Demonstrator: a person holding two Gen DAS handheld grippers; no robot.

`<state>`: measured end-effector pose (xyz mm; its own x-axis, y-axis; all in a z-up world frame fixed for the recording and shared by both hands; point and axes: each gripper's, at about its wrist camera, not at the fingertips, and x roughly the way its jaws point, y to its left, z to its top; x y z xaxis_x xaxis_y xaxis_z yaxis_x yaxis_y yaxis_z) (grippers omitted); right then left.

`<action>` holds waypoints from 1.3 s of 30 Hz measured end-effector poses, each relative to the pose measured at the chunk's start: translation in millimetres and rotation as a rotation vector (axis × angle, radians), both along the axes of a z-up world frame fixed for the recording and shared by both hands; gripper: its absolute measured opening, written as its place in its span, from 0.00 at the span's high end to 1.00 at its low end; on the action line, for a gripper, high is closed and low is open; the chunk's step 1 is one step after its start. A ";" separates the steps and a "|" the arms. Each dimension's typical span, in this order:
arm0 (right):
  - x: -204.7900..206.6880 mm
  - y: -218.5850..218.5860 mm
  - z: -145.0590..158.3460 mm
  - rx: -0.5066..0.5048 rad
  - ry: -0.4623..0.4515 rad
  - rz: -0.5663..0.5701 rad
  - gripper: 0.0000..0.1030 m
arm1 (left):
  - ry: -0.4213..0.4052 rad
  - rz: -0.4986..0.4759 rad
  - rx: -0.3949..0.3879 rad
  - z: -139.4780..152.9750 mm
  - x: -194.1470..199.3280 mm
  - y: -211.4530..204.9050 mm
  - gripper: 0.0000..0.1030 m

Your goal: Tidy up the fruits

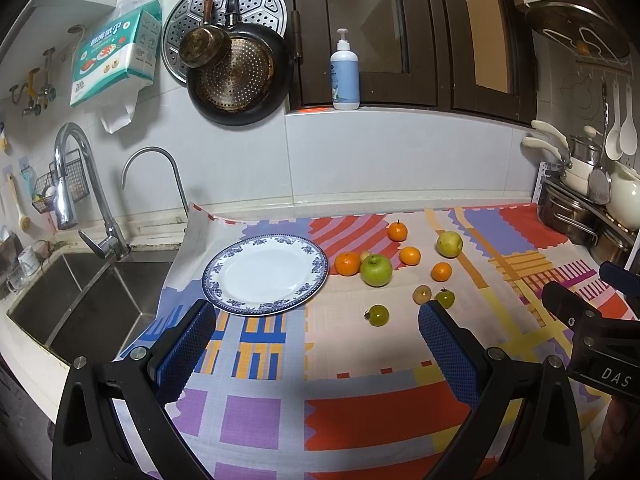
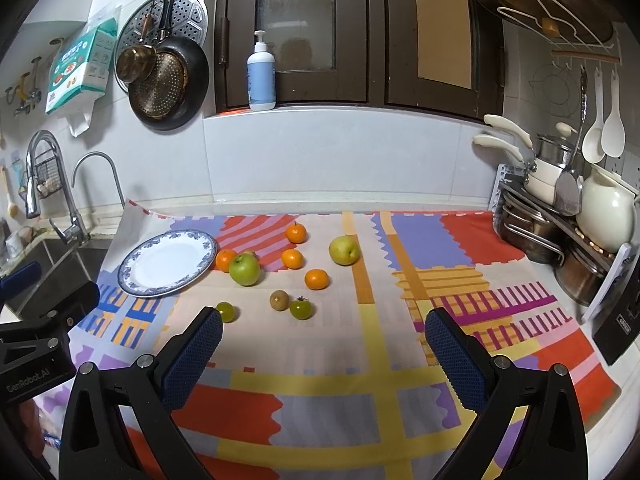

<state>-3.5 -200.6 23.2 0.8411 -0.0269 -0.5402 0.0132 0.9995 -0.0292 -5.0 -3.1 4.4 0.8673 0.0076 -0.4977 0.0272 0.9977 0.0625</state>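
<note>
From the left wrist, the left claw (image 1: 316,322) stands wide open above the patterned cloth (image 1: 360,412) on the bench, its blue pads holding nothing; the blue-rimmed plate (image 1: 308,258) lies bare at about 11 o'clock from the claw, its near rim just past the left pad; the green apple (image 1: 376,270) sits at 1 o'clock, touching an orange tangerine (image 1: 347,263) on its plate side; three more tangerines (image 1: 409,256) lie farther out toward 1 and 2 o'clock, with the yellow-green pear (image 1: 449,244) beyond them; a small green tomato (image 1: 378,315) lies between the pads, slightly right of centre; a brown round fruit (image 1: 422,293) and a second green tomato (image 1: 445,298) sit just off the right pad's tip; the other gripper's body shows at 3 o'clock.

From the right wrist, the right claw (image 2: 323,322) is likewise spread wide and empty over the cloth (image 2: 320,392); the fruit lies ahead between 10 and 12 o'clock; one green tomato (image 2: 226,312) touches the tip of the left pad in the picture; the brown fruit (image 2: 279,300) and the other tomato (image 2: 301,309) sit side by side at 11 o'clock; the apple (image 2: 244,269) and pear (image 2: 344,251) lie beyond, the plate (image 2: 132,276) far off at 10 o'clock beside the sink (image 2: 60,260).
</note>
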 end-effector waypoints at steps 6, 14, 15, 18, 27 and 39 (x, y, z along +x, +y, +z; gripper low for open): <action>-0.9 0.0 0.5 -0.001 -0.002 -0.004 0.01 | 0.000 -0.002 -0.001 0.2 0.5 -0.2 0.00; -0.8 0.2 0.8 -0.001 -0.003 -0.004 0.01 | 0.000 -0.001 -0.001 0.5 0.2 -0.5 0.00; -0.9 0.1 0.7 -0.001 -0.003 -0.004 0.01 | 0.000 -0.001 -0.001 0.3 0.1 -0.5 0.00; -0.6 0.4 0.5 -0.001 -0.004 -0.003 0.01 | -0.001 -0.001 -0.001 0.1 0.0 -0.6 0.00; -0.5 -0.1 -0.3 0.001 -0.004 -0.005 0.01 | -0.002 -0.005 -0.002 1.7 2.2 -2.5 0.00; 11.3 5.2 -3.5 -0.004 0.011 0.011 0.01 | 0.006 -0.007 0.000 0.9 12.5 1.1 0.00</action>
<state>7.8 -195.4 19.6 0.8353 -0.0201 -0.5494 0.0019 0.9994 -0.0336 7.5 -2.0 5.3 0.8641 0.0014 -0.5033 0.0347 0.9975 0.0623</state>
